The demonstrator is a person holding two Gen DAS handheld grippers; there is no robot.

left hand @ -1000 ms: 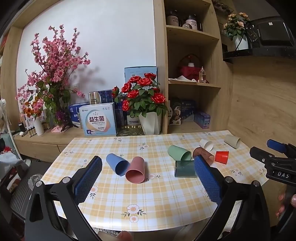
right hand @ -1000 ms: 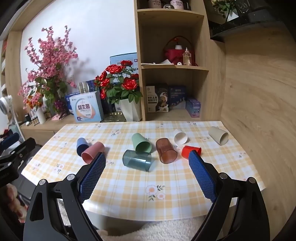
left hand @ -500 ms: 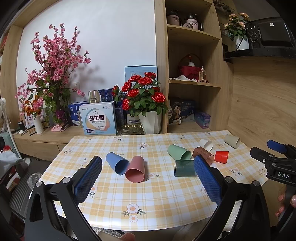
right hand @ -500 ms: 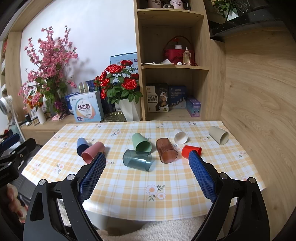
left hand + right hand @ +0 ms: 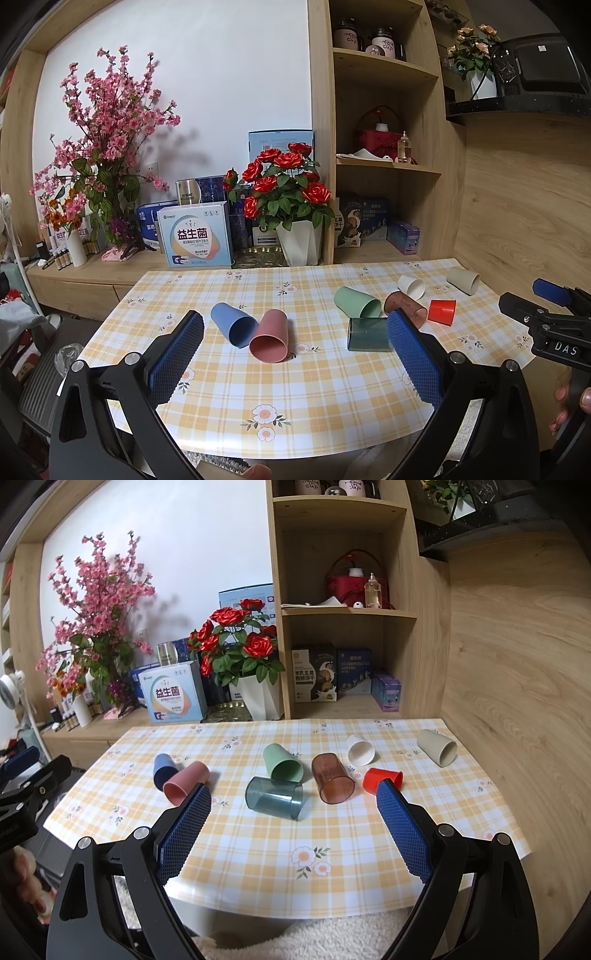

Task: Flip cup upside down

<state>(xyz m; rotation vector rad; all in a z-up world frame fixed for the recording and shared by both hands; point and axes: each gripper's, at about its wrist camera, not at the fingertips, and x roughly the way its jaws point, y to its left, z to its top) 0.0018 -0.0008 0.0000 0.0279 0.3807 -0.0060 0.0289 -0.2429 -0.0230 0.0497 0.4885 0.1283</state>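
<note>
Both grippers, left (image 5: 295, 332) and right (image 5: 293, 808), spread wide, empty, short of the table (image 5: 258, 853). Cups on their sides, pink cup (image 5: 269, 338) nearest left. Best pinched mid-wall, lifted, turned mouth-down.

Eight cups lie on their sides: a blue cup (image 5: 164, 771) touching a pink cup (image 5: 185, 783), a green cup (image 5: 282, 764) above a clear grey cup (image 5: 274, 798), a brown cup (image 5: 332, 778), a red cup (image 5: 382, 780), a white cup (image 5: 360, 750), and a beige cup (image 5: 437, 747) apart.
</note>
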